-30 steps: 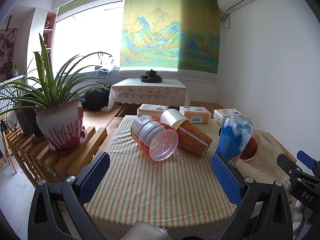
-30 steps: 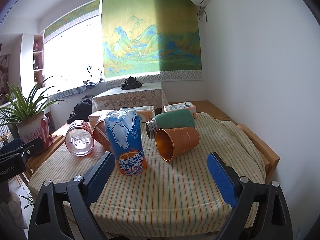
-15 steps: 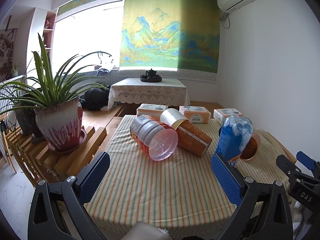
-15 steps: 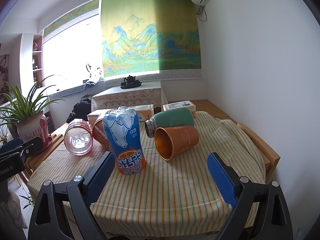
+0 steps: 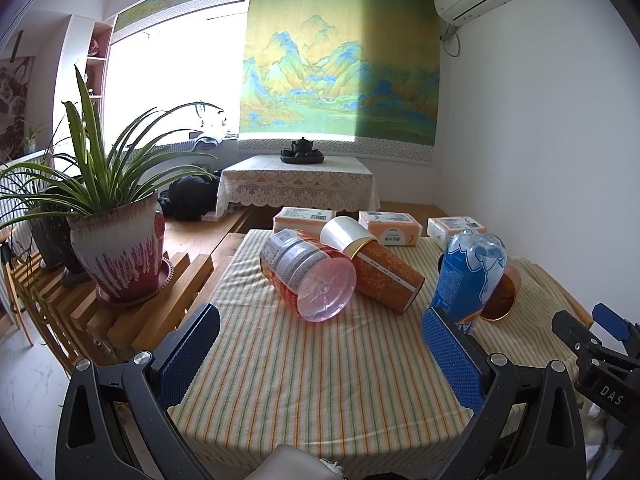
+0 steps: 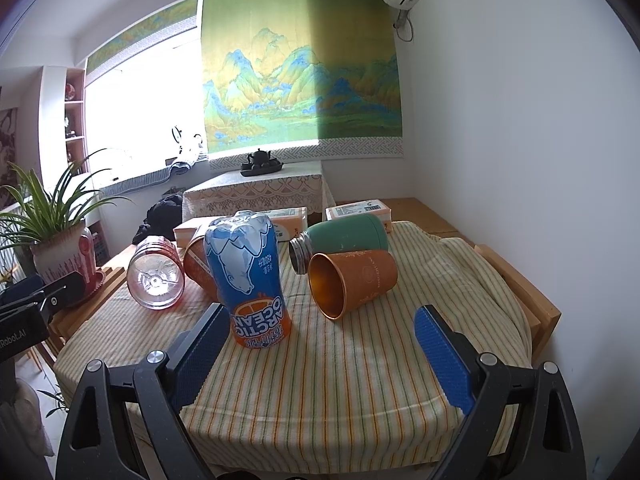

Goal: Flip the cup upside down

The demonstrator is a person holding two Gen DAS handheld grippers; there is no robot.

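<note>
An orange metal cup (image 6: 352,282) lies on its side on the striped tablecloth, its gold mouth facing me; in the left wrist view only its rim (image 5: 502,294) peeks out behind the blue bottle. My right gripper (image 6: 320,350) is open, a short way in front of the cup, nothing between its blue pads. My left gripper (image 5: 322,354) is open too, over the near part of the table, facing a pink clear bottle (image 5: 310,278) lying on its side. The right gripper's fingers (image 5: 592,340) show at the left view's right edge.
A blue upside-down drink bottle (image 6: 248,270) stands left of the cup. A green flask (image 6: 344,236) lies behind it. An orange patterned canister (image 5: 376,264) lies beside the pink bottle. Tissue packs (image 5: 390,229) line the far edge. A potted plant (image 5: 116,252) stands on a wooden rack left.
The right gripper has crept slightly forward and left toward the objects. The left gripper has barely moved. Nothing on the table has shifted.
</note>
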